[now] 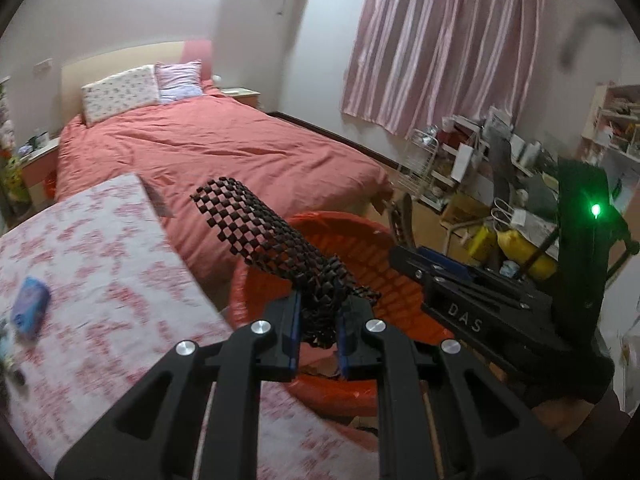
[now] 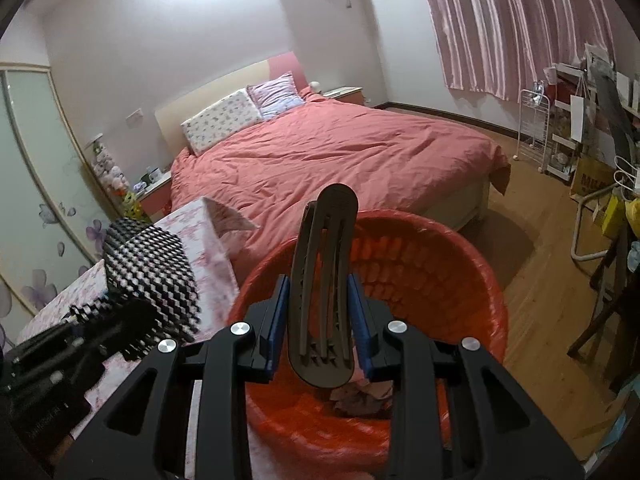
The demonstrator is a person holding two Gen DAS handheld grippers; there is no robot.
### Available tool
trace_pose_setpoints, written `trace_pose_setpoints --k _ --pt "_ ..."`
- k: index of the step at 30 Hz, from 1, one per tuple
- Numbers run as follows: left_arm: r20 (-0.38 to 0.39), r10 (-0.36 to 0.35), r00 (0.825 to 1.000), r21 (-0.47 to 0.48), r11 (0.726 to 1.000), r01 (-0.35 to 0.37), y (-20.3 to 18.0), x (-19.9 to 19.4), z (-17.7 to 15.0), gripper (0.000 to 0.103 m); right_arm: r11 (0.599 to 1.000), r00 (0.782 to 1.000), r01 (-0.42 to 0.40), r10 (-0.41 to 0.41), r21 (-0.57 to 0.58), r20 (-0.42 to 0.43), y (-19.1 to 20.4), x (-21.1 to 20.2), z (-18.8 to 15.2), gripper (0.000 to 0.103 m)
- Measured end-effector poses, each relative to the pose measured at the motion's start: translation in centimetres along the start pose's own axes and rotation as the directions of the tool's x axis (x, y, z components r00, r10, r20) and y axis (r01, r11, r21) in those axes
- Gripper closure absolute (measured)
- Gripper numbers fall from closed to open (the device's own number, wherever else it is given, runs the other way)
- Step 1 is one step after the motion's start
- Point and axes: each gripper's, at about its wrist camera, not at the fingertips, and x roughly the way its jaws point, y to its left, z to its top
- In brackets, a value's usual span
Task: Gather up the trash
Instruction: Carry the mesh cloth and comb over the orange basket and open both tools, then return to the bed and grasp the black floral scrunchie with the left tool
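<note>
My left gripper (image 1: 318, 322) is shut on a black mesh strip (image 1: 264, 226) and holds it over the red-lined trash basket (image 1: 404, 288). My right gripper (image 2: 318, 320) is shut on a dark brown hair clip (image 2: 324, 280), upright above the same basket (image 2: 460, 264). Crumpled paper (image 2: 360, 396) lies at the basket's bottom. The mesh strip also shows at the left in the right wrist view (image 2: 154, 276). The right gripper's body shows at the right in the left wrist view (image 1: 472, 312).
A table with a floral cloth (image 1: 100, 280) stands left of the basket, with a blue packet (image 1: 30, 306) on it. A bed with a red cover (image 2: 340, 152) lies behind. Cluttered shelves and a rack (image 2: 576, 128) line the right wall.
</note>
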Motion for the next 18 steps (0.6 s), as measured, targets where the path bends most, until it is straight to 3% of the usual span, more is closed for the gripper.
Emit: trace_pose_setpoints --k 3,7,10,18 --pt "-0.028 -0.004 1.000 0.008 1.000 0.004 -0.4 2.1 0.0 0.085 1.000 1.000 0.003 -0.003 0.028 -0.006 -1.5 0.9 0.3 0.073" --pt "-0.062 0.032 0.998 0.001 0.999 -0.032 0.2 4.0 -0.5 0.063 0.998 0.999 0.004 -0.002 0.067 -0.041 -2.8 2.2 -0.1 0.071" --pt "-0.084 0.060 0.995 -0.011 0.998 -0.061 1.3 4.4 -0.9 0.060 0.997 0.999 0.013 -0.010 0.071 -0.049 -3.0 2.4 -0.5 0.060" --pt "-0.081 0.162 0.984 -0.035 0.986 -0.165 4.3 2.1 -2.2 0.054 0.998 0.998 0.014 -0.011 0.056 -0.056 -1.9 1.4 -0.6 0.060"
